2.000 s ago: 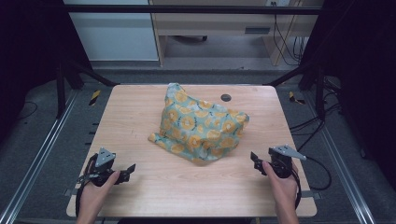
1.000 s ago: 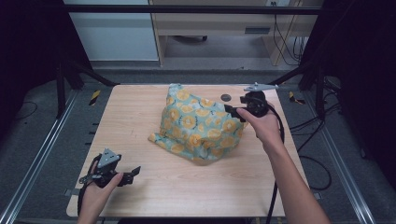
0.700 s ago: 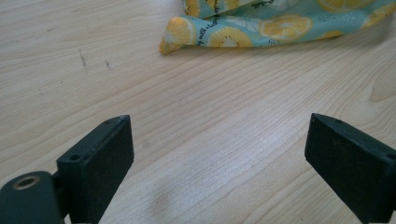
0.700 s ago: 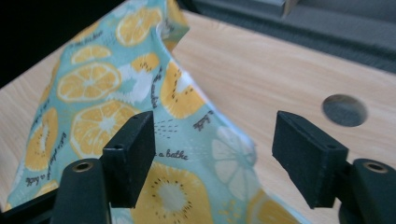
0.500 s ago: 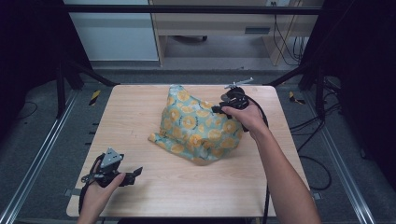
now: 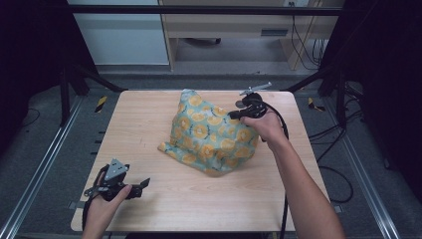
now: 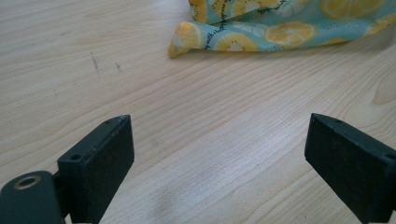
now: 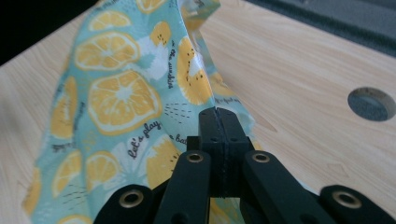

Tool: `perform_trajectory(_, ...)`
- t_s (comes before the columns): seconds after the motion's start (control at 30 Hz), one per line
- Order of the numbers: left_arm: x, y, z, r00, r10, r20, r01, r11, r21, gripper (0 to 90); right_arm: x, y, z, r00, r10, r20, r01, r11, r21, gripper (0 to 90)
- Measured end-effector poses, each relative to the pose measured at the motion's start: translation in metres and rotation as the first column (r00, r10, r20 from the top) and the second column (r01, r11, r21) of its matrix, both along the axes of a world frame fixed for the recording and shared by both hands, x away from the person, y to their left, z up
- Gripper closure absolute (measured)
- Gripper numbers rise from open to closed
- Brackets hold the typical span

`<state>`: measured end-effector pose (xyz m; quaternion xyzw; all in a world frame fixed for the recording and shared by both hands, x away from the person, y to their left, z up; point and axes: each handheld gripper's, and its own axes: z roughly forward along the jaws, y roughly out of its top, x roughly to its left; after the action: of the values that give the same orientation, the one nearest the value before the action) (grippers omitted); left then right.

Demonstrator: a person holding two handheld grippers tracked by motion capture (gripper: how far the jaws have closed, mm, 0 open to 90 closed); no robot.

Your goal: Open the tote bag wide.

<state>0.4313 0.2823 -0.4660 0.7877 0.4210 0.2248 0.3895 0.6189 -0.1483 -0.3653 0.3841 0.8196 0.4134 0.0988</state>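
A teal cloth (image 6: 209, 134) printed with lemon slices lies bunched up in the middle of the wooden table (image 6: 149, 124). My right gripper (image 6: 233, 115) sits at the cloth's upper right edge. In the right gripper view the right gripper (image 8: 217, 114) has its jaws pressed together on a raised fold of the cloth (image 8: 116, 93). My left gripper (image 6: 144, 183) rests near the table's front left corner, pointing right. In the left gripper view the left gripper (image 7: 217, 140) is wide open over bare wood, with a cloth (image 7: 261, 32) corner well ahead of it.
A round hole (image 8: 372, 103) in the tabletop lies just right of the held fold. Black frame rails (image 6: 35, 174) run along both sides of the table. Bare wood stretches between the left gripper and the cloth.
My right gripper has travelled from the front right of the table up to the cloth's far right edge and shut on a fold there. The left gripper has barely moved.
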Motion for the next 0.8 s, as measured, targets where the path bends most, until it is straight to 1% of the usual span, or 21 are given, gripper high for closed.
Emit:
perform_trajectory(0.03,0.000,0.000,0.000,1.0000,0.004,-0.001,-0.004,1.0000,0.001,7.7,-0.004,0.001,0.004,1.0000,0.003,0.010,-0.003,0.9999,0.010,90.0)
perform_trajectory(0.07,0.001,0.001,0.000,1.0000,0.007,0.000,-0.007,1.0000,0.002,7.7,-0.014,0.002,0.012,0.9994,0.012,0.032,-0.013,0.9994,0.033,90.0)
perform_trajectory(0.1,0.001,0.001,-0.001,1.0000,0.009,0.000,-0.009,1.0000,0.001,7.7,-0.018,0.003,0.014,0.9991,0.017,0.040,-0.019,0.9988,0.044,90.0)
perform_trajectory(0.13,0.001,0.001,-0.001,0.9999,0.012,0.001,-0.012,0.9999,0.000,7.8,-0.024,0.004,0.018,0.9984,0.023,0.051,-0.026,0.9983,0.052,90.0)
perform_trajectory(0.17,0.000,0.001,-0.001,0.9999,0.014,0.002,-0.014,0.9999,-0.002,7.8,-0.024,0.004,0.018,0.9984,0.023,0.051,-0.026,0.9983,0.052,90.0)
perform_trajectory(0.2,0.000,0.002,0.000,0.9999,0.015,0.007,-0.015,0.9999,0.001,7.8,-0.030,0.004,0.021,0.9974,0.031,0.066,-0.034,0.9979,0.055,90.0)
perform_trajectory(0.3,-0.002,0.002,0.001,0.9998,0.015,0.010,-0.015,0.9999,-0.001,7.9,-0.053,0.007,0.027,0.9939,0.044,0.101,-0.052,0.9955,0.079,90.0)
perform_trajectory(0.33,-0.003,0.002,0.001,0.9998,0.015,0.015,-0.015,0.9999,0.003,7.9,-0.068,0.008,0.030,0.9898,0.062,0.128,-0.073,0.9934,0.088,90.0)
perform_trajectory(0.37,-0.004,0.001,0.002,0.9997,0.016,0.019,-0.016,0.9999,0.000,8.0,-0.076,0.009,0.031,0.9876,0.067,0.142,-0.081,0.9922,0.095,90.0)
perform_trajectory(0.4,-0.004,0.002,0.002,0.9997,0.016,0.020,-0.016,0.9999,0.000,8.0,-0.082,0.010,0.031,0.9862,0.072,0.149,-0.088,0.9911,0.100,90.0)
perform_trajectory(0.43,-0.006,0.002,0.003,0.9995,0.021,0.024,-0.021,0.9998,-0.006,8.0,-0.082,0.010,0.031,0.9862,0.072,0.149,-0.088,0.9911,0.100,90.0)
perform_trajectory(0.47,-0.006,0.002,0.003,0.9994,0.019,0.029,-0.018,0.9998,-0.006,8.1,-0.092,0.012,0.031,0.9830,0.085,0.162,-0.103,0.9896,0.101,90.0)
perform_trajectory(0.5,-0.007,0.002,0.004,0.9996,0.014,0.026,-0.014,0.9999,-0.005,8.1,-0.106,0.015,0.030,0.9787,0.099,0.180,-0.120,0.9863,0.113,90.0)
perform_trajectory(0.53,-0.008,0.001,0.004,0.9995,0.016,0.028,-0.015,0.9998,-0.009,8.1,-0.106,0.015,0.030,0.9787,0.099,0.180,-0.120,0.9863,0.113,90.0)
perform_trajectory(0.57,-0.009,0.001,0.005,0.9994,0.013,0.032,-0.013,0.9999,-0.010,8.1,-0.119,0.020,0.028,0.9732,0.120,0.196,-0.144,0.9827,0.116,90.0)
perform_trajectory(0.6,-0.010,0.001,0.006,0.9993,0.011,0.035,-0.010,0.9999,-0.013,8.1,-0.125,0.022,0.026,0.9700,0.131,0.205,-0.156,0.9811,0.114,90.0)
perform_trajectory(0.63,-0.010,0.000,0.007,0.9991,0.008,0.041,-0.008,0.9998,-0.016,8.1,-0.125,0.022,0.026,0.9700,0.131,0.205,-0.156,0.9811,0.114,90.0)
perform_trajectory(0.67,-0.010,0.000,0.009,0.9988,0.011,0.048,-0.010,0.9997,-0.021,8.1,-0.131,0.025,0.024,0.9670,0.141,0.212,-0.167,0.9797,0.110,90.0)
perform_trajectory(0.7,-0.010,-0.001,0.010,0.9986,0.014,0.051,-0.012,0.9995,-0.028,8.2,-0.140,0.030,0.020,0.9621,0.157,0.223,-0.183,0.9776,0.103,90.0)
perform_trajectory(0.73,-0.009,-0.002,0.013,0.9980,0.014,0.062,-0.011,0.9991,-0.041,8.2,-0.140,0.030,0.020,0.9621,0.157,0.223,-0.183,0.9776,0.103,90.0)
perform_trajectory(0.8,-0.007,-0.005,0.018,0.9971,0.005,0.075,-0.001,0.9988,-0.049,8.4,-0.152,0.037,0.013,0.9559,0.176,0.235,-0.202,0.9747,0.095,90.0)
